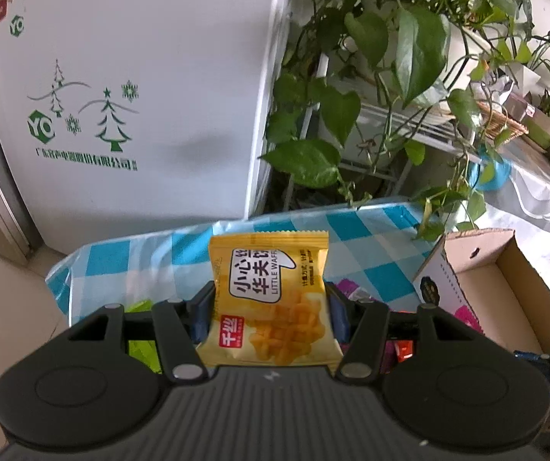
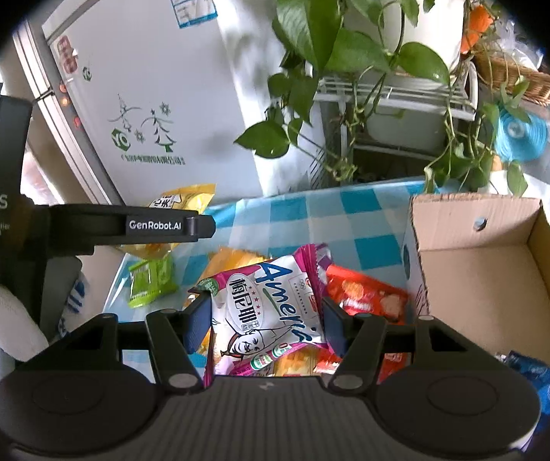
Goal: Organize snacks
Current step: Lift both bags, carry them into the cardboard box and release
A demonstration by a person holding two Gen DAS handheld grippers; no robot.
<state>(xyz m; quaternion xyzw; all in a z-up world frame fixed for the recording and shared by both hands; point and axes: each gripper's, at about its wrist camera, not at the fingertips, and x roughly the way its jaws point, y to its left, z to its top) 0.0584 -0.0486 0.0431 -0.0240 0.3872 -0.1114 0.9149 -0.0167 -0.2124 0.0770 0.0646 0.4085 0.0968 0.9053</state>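
Two grippers, each with one packet. The left gripper (image 1: 271, 307) is clamped on a yellow waffle packet (image 1: 271, 299), held up above the table's (image 1: 371, 261) far left corner. The right gripper (image 2: 265, 320) pinches a white-and-pink packet (image 2: 267, 307) over the snack pile near the table's middle.

Still lying on the checked cloth: one green packet (image 2: 150, 282) by the left edge, one red packet (image 2: 367, 296) right beside the cardboard box (image 2: 478, 269), and one orange one (image 2: 232, 261) mostly buried under the held packet. One box, at the right edge, with something blue (image 2: 540, 380) in its near corner, cut off by the frame, so I can't tell what it is. More wrappers under the right gripper's body are too hidden to count.
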